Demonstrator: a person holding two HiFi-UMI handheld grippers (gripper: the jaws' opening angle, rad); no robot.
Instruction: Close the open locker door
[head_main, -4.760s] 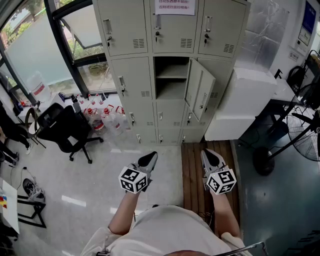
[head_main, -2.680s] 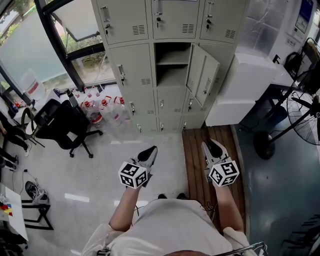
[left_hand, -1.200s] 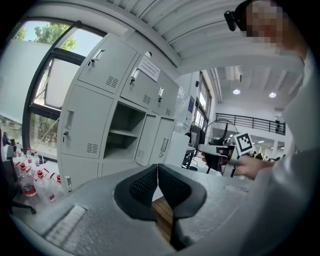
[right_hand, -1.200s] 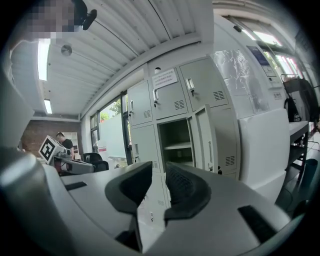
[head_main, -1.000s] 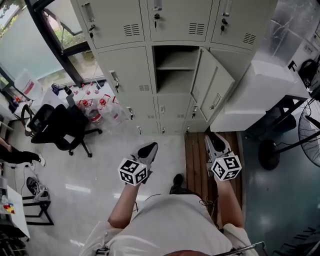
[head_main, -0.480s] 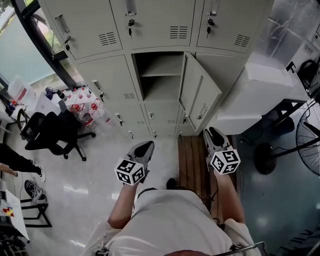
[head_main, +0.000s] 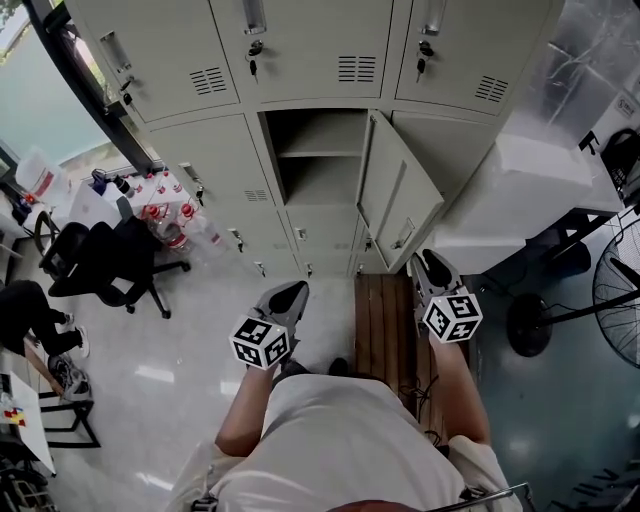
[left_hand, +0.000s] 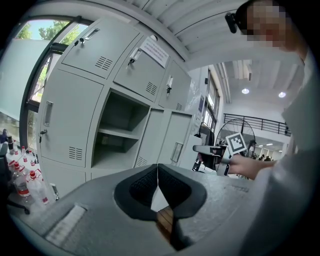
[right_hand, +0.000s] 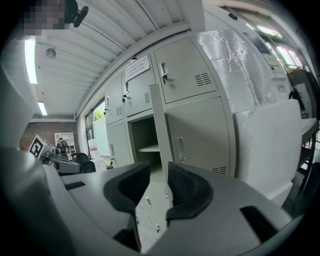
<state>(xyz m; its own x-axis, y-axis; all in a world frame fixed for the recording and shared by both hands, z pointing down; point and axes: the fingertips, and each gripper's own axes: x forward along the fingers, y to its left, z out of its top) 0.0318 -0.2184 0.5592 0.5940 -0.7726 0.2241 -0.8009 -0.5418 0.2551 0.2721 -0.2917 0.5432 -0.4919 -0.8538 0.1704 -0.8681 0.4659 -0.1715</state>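
Ahead of our right gripper (head_main: 430, 264): the open locker door (head_main: 402, 190) lies forward and a little up from the jaws. It belongs to the middle row of the locker bank and is swung out toward us from the hinge on the right side of its compartment (head_main: 300, 190).
Door's long axis: upright. In the right gripper view we see it almost edge-on, its free edge (right_hand: 159, 130) facing us in line with the gap between the jaws, but apart from them.
Nearer gripper: the right one, near the door's free edge. Our left gripper (head_main: 290, 294) sits further left, in front of the closed lower doors and well apart from the open door.
Right jaws: opening, with nothing between the pads; the door edge only shows beyond the gap.
Left jaws: clenched tip to tip on nothing.
What the move turns on: the face with the handle (head_main: 405, 237) is turned to our right. We judge the right gripper must come round to that side of the free edge and push leftward and back.
Count: one open door; one open compartment with one shelf (head_main: 320, 152); three closed doors (head_main: 305, 55) in the row above; two grippers.
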